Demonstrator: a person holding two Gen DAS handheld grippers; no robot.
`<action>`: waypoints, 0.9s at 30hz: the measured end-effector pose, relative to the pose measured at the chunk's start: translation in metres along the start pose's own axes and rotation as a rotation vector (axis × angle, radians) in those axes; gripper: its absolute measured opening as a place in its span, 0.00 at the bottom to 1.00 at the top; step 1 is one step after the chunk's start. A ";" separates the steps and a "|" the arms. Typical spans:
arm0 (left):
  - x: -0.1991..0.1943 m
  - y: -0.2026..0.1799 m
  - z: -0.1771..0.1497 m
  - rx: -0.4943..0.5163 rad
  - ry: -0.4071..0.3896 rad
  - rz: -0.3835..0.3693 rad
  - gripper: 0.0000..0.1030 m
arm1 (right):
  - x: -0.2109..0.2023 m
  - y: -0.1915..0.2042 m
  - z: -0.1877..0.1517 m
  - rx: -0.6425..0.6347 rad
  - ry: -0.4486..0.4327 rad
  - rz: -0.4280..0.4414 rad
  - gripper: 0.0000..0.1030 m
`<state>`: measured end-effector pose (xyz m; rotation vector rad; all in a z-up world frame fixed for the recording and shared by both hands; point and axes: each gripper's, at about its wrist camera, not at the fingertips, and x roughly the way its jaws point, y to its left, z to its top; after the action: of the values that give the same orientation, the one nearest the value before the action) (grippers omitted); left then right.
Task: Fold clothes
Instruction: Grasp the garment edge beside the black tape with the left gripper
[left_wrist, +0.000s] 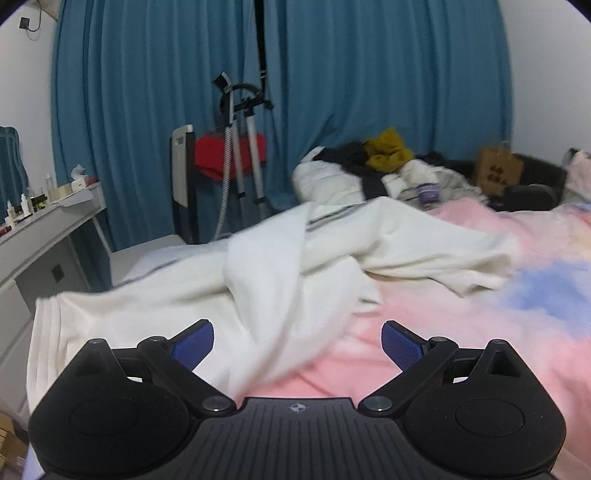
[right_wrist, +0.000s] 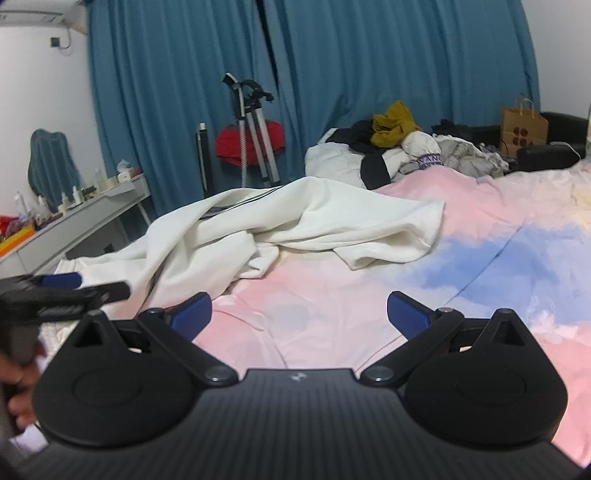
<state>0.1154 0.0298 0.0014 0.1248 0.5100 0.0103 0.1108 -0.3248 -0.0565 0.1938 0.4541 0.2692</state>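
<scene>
Blue curtains (left_wrist: 147, 110) at the back, with a pink and blue bed (right_wrist: 332, 314) in front. White garment (left_wrist: 295, 258) lying crumpled on the bed, spread from the left edge toward the middle. Left tool (left_wrist: 297, 338) just over the near part of the garment, blue pads (left_wrist: 195, 341) wide apart, gripping nothing. Right tool (right_wrist: 299, 312) above bare pink sheet, near the garment but not touching it, also spread wide and holding nothing. Pile of other clothes (right_wrist: 391, 147) at the far end of the bed, with a yellow one on top. Brown paper bag (right_wrist: 522, 127) beside the pile. Grey surface (right_wrist: 92, 218) on the left with small bottles.
</scene>
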 end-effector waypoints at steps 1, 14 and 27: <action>0.016 0.002 0.010 0.001 0.004 0.016 0.96 | 0.002 -0.002 0.000 0.009 0.005 0.000 1.00; 0.214 -0.011 0.125 -0.008 0.112 0.167 0.84 | 0.058 -0.044 -0.014 0.135 0.133 -0.057 1.00; 0.269 -0.064 0.147 0.163 0.144 0.144 0.06 | 0.102 -0.068 -0.023 0.202 0.206 -0.051 1.00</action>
<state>0.4209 -0.0396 -0.0098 0.3221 0.6450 0.1190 0.2030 -0.3560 -0.1346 0.3532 0.6906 0.1938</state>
